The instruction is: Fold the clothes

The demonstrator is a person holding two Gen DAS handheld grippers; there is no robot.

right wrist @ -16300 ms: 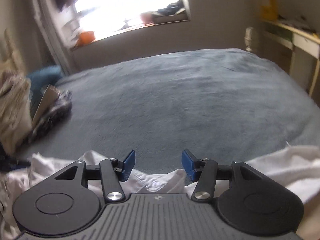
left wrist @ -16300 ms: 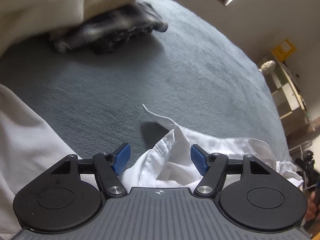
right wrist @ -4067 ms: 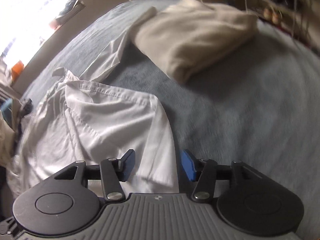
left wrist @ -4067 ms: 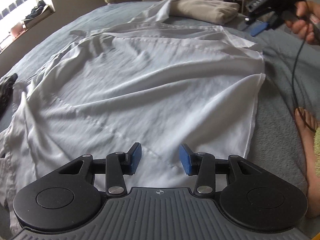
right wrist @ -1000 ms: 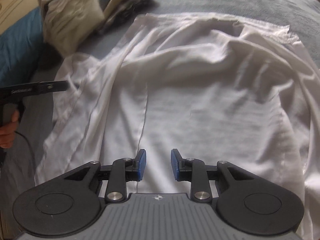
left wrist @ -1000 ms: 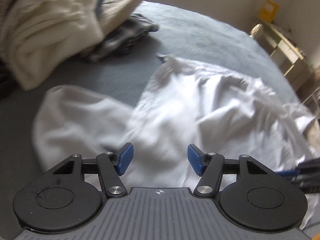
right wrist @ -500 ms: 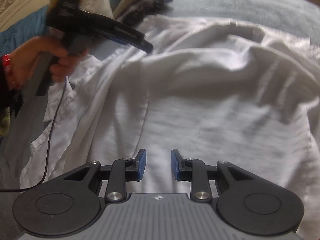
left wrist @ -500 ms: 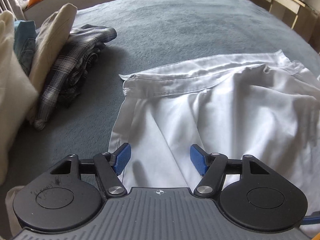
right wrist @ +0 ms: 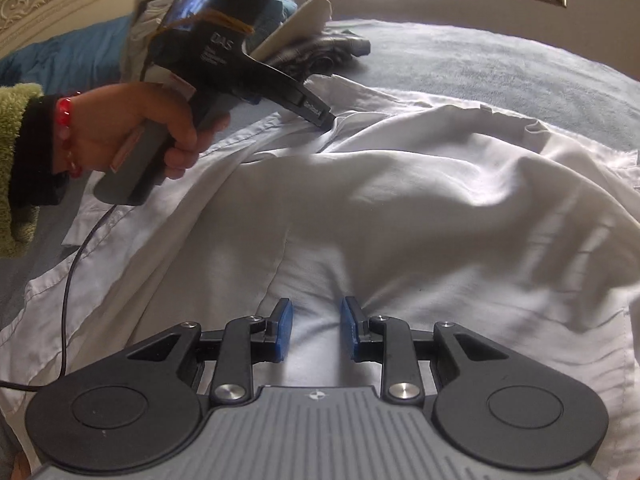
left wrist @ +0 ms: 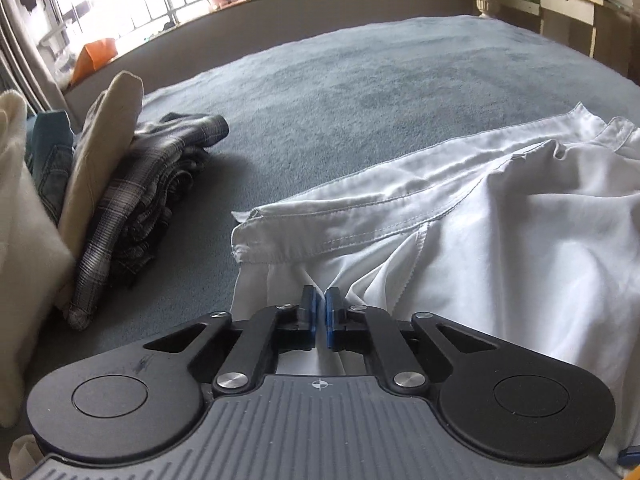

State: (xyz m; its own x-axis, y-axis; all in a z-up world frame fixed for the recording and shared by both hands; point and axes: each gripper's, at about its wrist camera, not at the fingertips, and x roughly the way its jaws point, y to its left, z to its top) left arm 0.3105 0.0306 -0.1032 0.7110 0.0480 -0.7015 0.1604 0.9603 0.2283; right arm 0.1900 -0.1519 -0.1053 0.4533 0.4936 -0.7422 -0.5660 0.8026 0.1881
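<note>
Your left hand-held gripper [left wrist: 320, 312] has its 2 blue pads pressed together on a pinch of the white shirt [left wrist: 480, 232], just below the stitched band that runs across the garment, and the cloth puckers into folds toward the pads. The shirt lies spread on the grey-blue bed [left wrist: 360, 92], its band edge facing the far side of the bed, its near part running under the gripper body. To your left on the bed lies a pile of other clothes: a dark plaid garment [left wrist: 140, 200] at the bottom, a beige folded piece [left wrist: 100, 152] leaning over it, denim [left wrist: 48, 160] behind, and a cream fabric [left wrist: 20, 240] nearest the lens. Your right hand-held gripper [right wrist: 316, 328] stands at a narrow gap, with a raised ridge of the same shirt [right wrist: 400, 208] between the 2 blue pads; whether the pads actually press on that ridge cannot be told from this view. From the right wrist view your left hand [right wrist: 132, 132], in a green fleece sleeve [right wrist: 16, 168] with a red bead bracelet [right wrist: 64, 108], grips the handle of the left tool, whose tip meets the shirt near its upper edge; a black cable [right wrist: 72, 264] hangs from that handle across the cloth
</note>
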